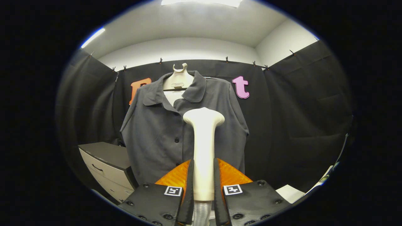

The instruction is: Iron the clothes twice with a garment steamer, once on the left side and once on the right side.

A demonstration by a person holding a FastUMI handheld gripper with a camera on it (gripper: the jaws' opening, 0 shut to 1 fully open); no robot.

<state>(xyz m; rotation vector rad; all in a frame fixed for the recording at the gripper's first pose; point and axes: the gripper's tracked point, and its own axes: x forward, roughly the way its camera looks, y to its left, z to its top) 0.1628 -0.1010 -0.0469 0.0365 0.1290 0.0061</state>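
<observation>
Claw (203, 185) clamped on the steamer (203, 147): both fingers press the sides of its handle, which stands upright between them. Ribbed hose (201, 213) leaves the base of the handle, down between the fingers. Steamer head flares out at the top, facing away toward the shirt (157, 131).

Shirt: dark, buttoned, collared, hung on a pale hanger (178, 82) against the booth wall, straight ahead beyond the fingers. The steamer head sits in front of the placket, a little toward the shirt's right-hand panel as seen from here. Whether the head touches the cloth, cannot tell; it looks held short of it.

Progress, as a judgement: the steamer is picked up and aimed, so the grasp is done. Nothing on the cloth shows whether a pass has been made on either side; no steam visible. I would put this near the start, with both passes, left side and right side, still to count off.

Count:
- shirt: one
- hanger: one
- steamer: one, with one hose
- buttons seen on the placket: two clear, more possibly hidden by the steamer
- drawer cabinet (106, 169): one, low and to the left of the shirt
- white sheet or board (290, 192): one, low on the right
</observation>
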